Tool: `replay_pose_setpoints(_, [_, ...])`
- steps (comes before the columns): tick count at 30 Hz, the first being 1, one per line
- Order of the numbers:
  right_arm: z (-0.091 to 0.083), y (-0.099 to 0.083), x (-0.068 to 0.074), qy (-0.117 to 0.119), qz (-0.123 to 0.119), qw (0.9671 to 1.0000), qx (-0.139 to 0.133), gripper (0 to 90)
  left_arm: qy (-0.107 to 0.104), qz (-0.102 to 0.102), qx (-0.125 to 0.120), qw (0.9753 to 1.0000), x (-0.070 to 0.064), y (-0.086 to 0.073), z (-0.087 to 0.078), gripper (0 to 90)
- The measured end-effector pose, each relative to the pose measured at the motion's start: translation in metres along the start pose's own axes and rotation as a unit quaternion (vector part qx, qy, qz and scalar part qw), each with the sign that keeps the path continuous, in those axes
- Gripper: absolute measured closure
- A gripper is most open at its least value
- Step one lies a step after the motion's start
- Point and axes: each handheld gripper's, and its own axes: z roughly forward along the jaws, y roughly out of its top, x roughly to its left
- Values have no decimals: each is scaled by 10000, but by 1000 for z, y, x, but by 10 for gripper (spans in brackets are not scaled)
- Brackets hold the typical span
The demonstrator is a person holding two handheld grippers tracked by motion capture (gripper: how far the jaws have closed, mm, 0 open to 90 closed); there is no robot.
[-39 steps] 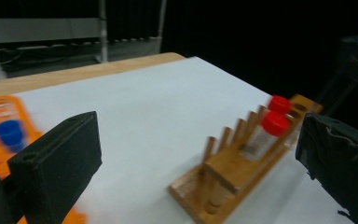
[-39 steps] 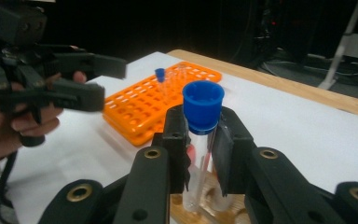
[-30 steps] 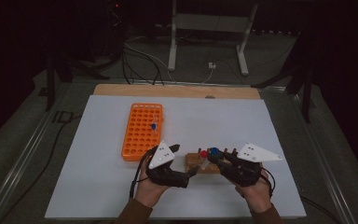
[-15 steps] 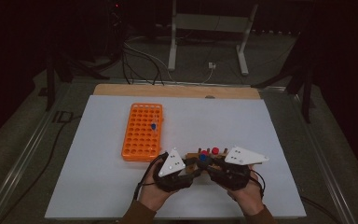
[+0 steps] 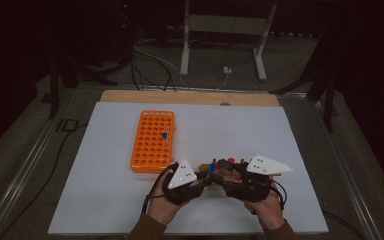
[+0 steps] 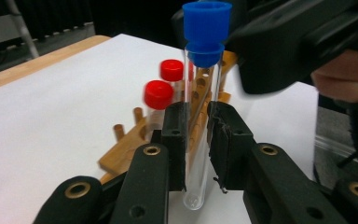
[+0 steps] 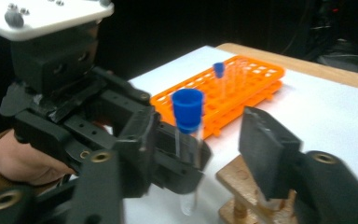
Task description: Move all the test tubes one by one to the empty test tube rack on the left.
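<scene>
My left gripper (image 6: pixel 196 135) is shut on an upright clear test tube with a blue cap (image 6: pixel 203 93), held just above the white table. The same tube (image 7: pixel 188 135) stands between the wide-apart jaws of my right gripper (image 7: pixel 200 158), which is open and touches nothing. Behind it lies a wooden rack (image 6: pixel 126 151) holding two red-capped tubes (image 6: pixel 158 95). In the high view the left gripper (image 5: pixel 205 177) and the right gripper (image 5: pixel 226 180) meet at the wooden rack (image 5: pixel 215 167) near the front edge.
An orange tube rack (image 5: pixel 152 141) stands left of centre with one blue-capped tube (image 5: pixel 164 135) in it. A white mat (image 5: pixel 280 135) covers the table, with a wooden strip (image 5: pixel 190 97) at the back. Cables and a metal stand lie beyond.
Both hands have drawn closer together at the wooden rack. The left gripper shifted right and slightly toward the front edge, and the right gripper edged left.
</scene>
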Motion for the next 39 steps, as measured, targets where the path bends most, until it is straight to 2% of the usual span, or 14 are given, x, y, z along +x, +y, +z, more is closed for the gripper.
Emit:
replay_pose_setpoints(6, [-4, -1, -7, -353, 3, 9993, -92, 256, 235, -162, -67, 9996, 15, -4, -8, 772])
replay_pose_setpoints(10, [-7, -3, -15, -734, -66, 9973, -40, 215, 356, -294, -151, 9988, 24, -6, -13, 771])
replay_pose_setpoints(13, [-11, -6, -23, -883, 71, 9961, -51, 180, 481, -332, -175, 9981, 30, -8, -17, 771])
replay_pose_setpoints(15, [-13, -7, -28, -1015, 80, 9948, -28, 156, 550, -353, -216, 9976, 34, -8, -20, 771])
replay_pose_setpoints(19, [-17, -9, -35, -1146, 192, 9932, -33, 114, 701, -412, -274, 9963, 42, -10, -26, 770])
replay_pose_setpoints(21, [-19, -10, -37, -1153, 150, 9932, -23, 114, 783, -450, -301, 9955, 46, -11, -28, 771])
replay_pose_setpoints(27, [-22, -13, -42, -1213, 153, 9925, -27, 94, 1125, -610, -406, 9910, 61, -15, -39, 770])
replay_pose_setpoints(31, [-24, -13, -45, -1305, 201, 9912, -23, 54, 1374, -712, -457, 9869, 72, -17, -43, 770])
replay_pose_setpoints(39, [-26, -15, -47, -1255, 207, 9918, -95, 16, 1785, -836, -539, 9789, 92, -25, -41, 768])
